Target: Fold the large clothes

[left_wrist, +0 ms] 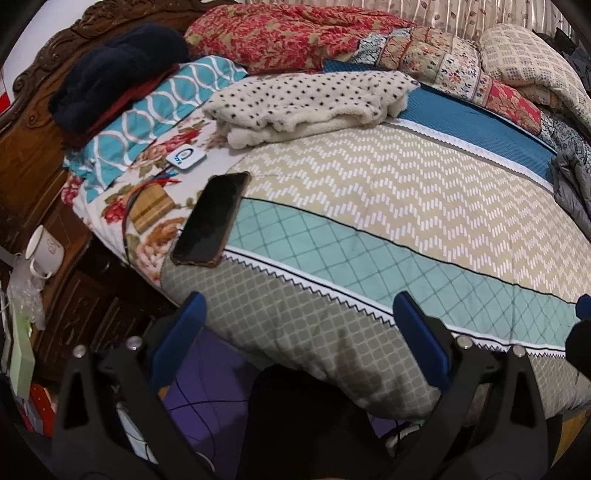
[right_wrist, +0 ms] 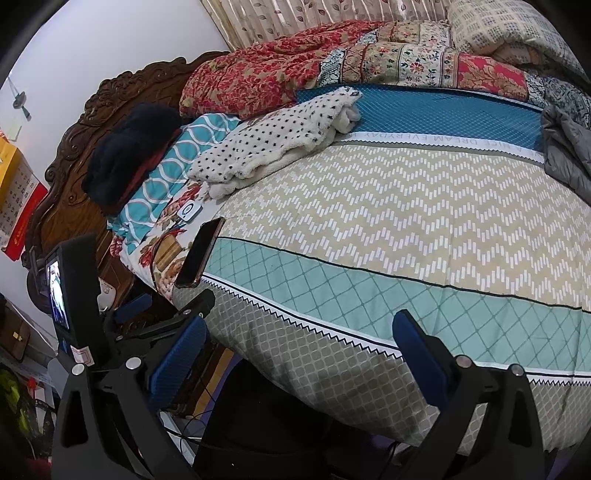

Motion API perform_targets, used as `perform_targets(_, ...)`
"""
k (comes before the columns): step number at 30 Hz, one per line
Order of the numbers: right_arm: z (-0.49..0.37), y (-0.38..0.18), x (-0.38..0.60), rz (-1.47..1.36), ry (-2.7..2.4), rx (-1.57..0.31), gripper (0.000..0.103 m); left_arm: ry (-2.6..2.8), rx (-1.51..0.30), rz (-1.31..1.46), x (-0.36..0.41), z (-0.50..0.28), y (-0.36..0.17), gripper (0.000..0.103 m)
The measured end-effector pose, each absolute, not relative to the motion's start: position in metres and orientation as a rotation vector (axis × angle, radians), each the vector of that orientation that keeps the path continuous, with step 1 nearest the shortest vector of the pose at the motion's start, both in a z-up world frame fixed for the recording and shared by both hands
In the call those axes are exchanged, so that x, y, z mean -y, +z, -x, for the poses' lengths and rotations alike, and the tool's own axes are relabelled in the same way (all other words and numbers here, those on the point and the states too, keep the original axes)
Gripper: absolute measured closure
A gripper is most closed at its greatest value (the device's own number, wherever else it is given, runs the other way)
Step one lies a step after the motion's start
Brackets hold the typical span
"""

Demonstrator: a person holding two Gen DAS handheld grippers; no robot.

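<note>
A folded white fleece garment with black dots (left_wrist: 306, 99) lies at the far left of the bed, also in the right wrist view (right_wrist: 273, 144). A grey padded jacket (left_wrist: 570, 184) lies crumpled at the bed's right edge, also in the right wrist view (right_wrist: 565, 147). My left gripper (left_wrist: 299, 306) is open and empty above the bed's near edge. My right gripper (right_wrist: 299, 328) is open and empty, also over the near edge. The left gripper's body shows at the left of the right wrist view (right_wrist: 81, 295).
The bed cover (left_wrist: 369, 206) has zigzag and diamond stripes. A black phone (left_wrist: 210, 218) and a white device (left_wrist: 185, 158) lie near the pillows. Dark folded clothes (left_wrist: 118, 70) sit on a teal pillow. Quilts (left_wrist: 295, 33) pile at the back. A mug (left_wrist: 44, 251) stands on the nightstand.
</note>
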State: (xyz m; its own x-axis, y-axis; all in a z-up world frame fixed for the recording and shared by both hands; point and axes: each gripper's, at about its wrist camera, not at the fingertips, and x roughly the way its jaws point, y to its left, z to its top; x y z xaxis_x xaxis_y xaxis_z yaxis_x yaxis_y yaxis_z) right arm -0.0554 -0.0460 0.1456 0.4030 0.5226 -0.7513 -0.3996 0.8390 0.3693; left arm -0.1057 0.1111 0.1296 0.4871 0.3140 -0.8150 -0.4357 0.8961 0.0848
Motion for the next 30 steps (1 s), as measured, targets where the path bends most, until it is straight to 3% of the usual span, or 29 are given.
perform_targets(30,0.053,0.133,0.052,-0.154,0.57,-1.037,0.078,0.398,-0.987,0.141,-0.098,0.103,0.121,0.006)
